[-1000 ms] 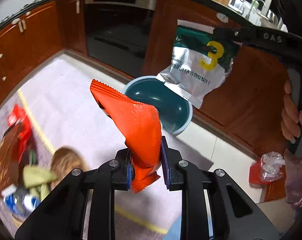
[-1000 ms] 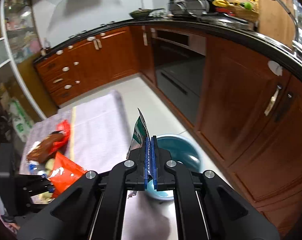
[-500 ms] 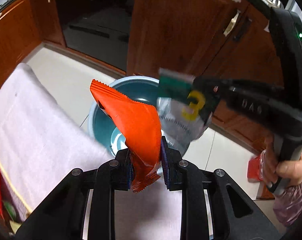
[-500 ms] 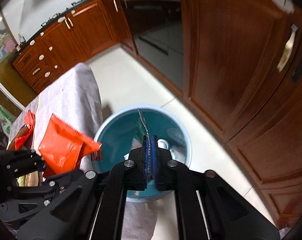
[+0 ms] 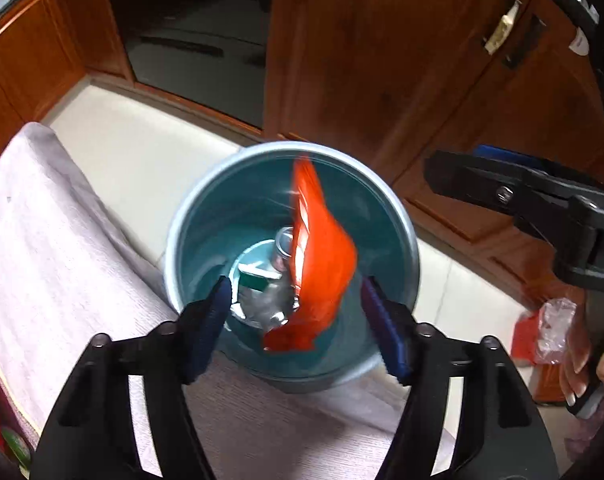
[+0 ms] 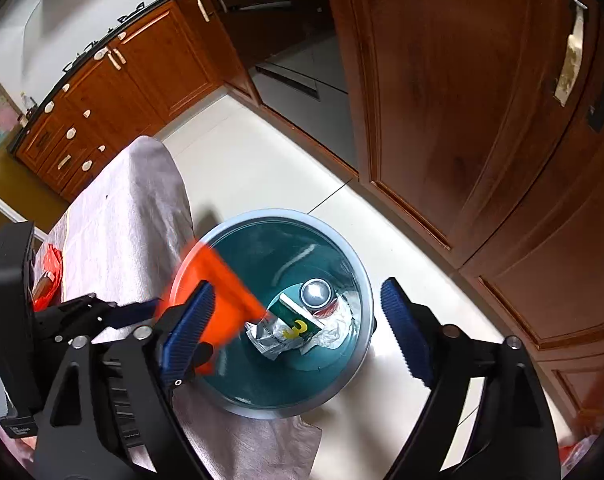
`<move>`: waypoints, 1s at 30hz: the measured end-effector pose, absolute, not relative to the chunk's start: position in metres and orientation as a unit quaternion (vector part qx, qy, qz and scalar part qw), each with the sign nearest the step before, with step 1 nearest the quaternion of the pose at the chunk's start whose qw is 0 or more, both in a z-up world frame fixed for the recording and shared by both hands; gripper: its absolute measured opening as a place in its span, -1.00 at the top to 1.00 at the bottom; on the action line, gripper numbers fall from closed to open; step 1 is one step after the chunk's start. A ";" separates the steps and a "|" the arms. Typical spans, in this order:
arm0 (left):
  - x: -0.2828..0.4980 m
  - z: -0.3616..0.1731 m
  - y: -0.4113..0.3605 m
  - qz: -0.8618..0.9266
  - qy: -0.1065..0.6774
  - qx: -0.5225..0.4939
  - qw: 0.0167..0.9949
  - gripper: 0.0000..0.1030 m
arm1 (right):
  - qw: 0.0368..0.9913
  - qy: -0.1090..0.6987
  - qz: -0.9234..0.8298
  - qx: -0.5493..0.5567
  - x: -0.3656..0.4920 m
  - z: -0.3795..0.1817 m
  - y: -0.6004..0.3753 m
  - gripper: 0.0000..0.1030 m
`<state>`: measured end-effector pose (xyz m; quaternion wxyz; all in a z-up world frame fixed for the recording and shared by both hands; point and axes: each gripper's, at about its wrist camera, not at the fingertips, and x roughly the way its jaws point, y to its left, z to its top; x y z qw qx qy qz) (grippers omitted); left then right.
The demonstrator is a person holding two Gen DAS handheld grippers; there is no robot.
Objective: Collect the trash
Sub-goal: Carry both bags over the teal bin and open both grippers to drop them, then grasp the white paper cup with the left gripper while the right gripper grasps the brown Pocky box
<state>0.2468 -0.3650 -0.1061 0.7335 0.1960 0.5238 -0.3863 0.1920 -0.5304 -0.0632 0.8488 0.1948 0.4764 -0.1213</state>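
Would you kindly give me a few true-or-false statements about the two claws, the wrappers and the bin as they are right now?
1. The orange wrapper is clamped in the left claw. False: it hangs blurred over the bin, touching neither pad, as the jaws are opening.
2. The green-and-silver packet lies at the bottom of the teal bin. True.
3. The right claw holds that packet. False: its jaws are opening with nothing between them.
4. A round silver can lies in the bin. True.
5. The bin stands on the cloth-covered table. False: it stands on the floor beside it.
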 end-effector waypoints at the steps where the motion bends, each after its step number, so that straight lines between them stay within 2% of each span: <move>1: 0.247 -0.106 -0.364 -0.385 0.525 0.197 0.733 -0.45 | 0.848 0.477 -0.121 0.198 0.192 -0.064 -0.531 -0.64; 10: 0.245 -0.096 -0.350 -0.372 0.518 0.189 0.746 -0.77 | 0.836 0.489 -0.119 0.219 0.192 -0.067 -0.527 -0.69; 22: 0.226 -0.059 -0.309 -0.373 0.496 0.147 0.770 -0.84 | 0.850 0.480 -0.106 0.190 0.185 -0.035 -0.486 -0.69; 25: 0.217 -0.047 -0.285 -0.367 0.487 0.128 0.782 -0.86 | 0.855 0.477 -0.092 0.182 0.183 -0.026 -0.465 -0.76; 30: 0.202 -0.035 -0.236 -0.346 0.478 0.115 0.799 -0.88 | 0.859 0.478 -0.065 0.173 0.182 -0.019 -0.426 -0.76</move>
